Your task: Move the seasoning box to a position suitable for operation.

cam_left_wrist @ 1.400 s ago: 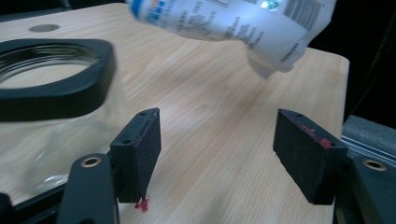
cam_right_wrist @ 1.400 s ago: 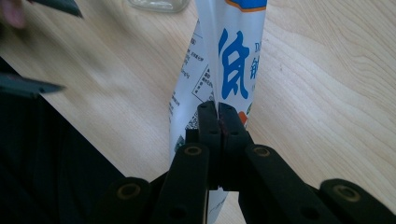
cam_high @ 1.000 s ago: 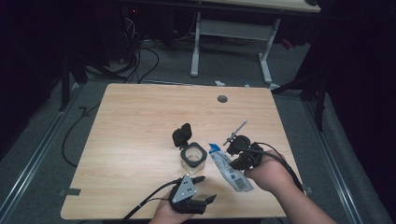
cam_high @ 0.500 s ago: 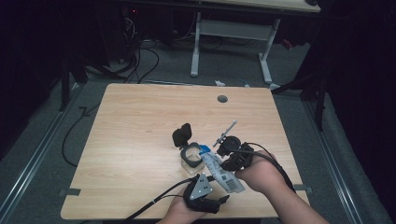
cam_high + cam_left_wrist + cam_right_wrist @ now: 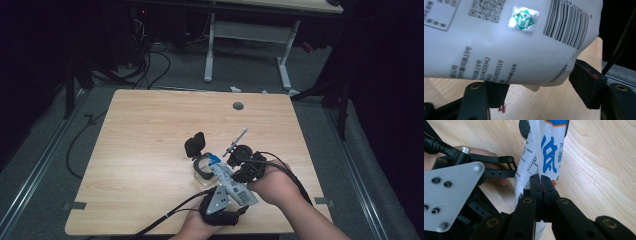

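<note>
Near the lower middle of the high view, a white pouch point(image 5: 231, 182) is pinched by the right hand-held gripper point(image 5: 541, 185) beside a clear jar point(image 5: 202, 169) on the worktop point(image 5: 140, 150). The left hand-held gripper point(image 5: 537, 82), just narrowed, is not yet clamped around the pouch's end; pouring is judged not yet begun.

Your high view looked forward and down from above your side onto the pale wooden table point(image 5: 150, 150). Each gripper view sat very close, looking along its own jaws, and both shared the white printed plastic pouch point(image 5: 499, 45) point(image 5: 549, 152) point(image 5: 231, 182).
</note>
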### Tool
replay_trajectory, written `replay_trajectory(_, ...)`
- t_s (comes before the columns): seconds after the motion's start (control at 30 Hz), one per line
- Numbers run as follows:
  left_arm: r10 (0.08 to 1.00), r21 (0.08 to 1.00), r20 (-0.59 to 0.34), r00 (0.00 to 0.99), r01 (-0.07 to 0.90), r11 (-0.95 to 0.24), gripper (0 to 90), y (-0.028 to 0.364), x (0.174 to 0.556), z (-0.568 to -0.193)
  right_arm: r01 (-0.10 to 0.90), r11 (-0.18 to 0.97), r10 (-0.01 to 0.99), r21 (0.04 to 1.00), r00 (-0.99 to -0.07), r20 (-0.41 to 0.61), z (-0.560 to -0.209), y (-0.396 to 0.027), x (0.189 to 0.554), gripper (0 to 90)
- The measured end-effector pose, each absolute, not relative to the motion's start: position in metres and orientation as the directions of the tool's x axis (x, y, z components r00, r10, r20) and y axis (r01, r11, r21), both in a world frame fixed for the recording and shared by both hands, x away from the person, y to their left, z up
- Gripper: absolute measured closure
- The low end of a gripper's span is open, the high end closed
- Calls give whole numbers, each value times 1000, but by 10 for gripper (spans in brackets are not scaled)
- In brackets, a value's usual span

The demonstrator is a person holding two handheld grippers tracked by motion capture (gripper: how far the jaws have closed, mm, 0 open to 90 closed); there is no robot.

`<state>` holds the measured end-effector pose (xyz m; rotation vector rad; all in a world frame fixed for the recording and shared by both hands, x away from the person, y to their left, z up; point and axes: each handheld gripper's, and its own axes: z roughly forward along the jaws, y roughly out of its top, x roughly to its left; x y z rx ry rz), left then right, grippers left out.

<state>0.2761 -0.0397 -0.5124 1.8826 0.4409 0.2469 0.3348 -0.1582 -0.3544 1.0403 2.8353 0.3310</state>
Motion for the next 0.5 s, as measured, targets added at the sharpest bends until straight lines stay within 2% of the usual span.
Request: replay_trajectory(0.5,447,931,-35,894,192,-311,408,-36,276,-509,625,746,646,228,-763,-20,-354,-155,342,900)
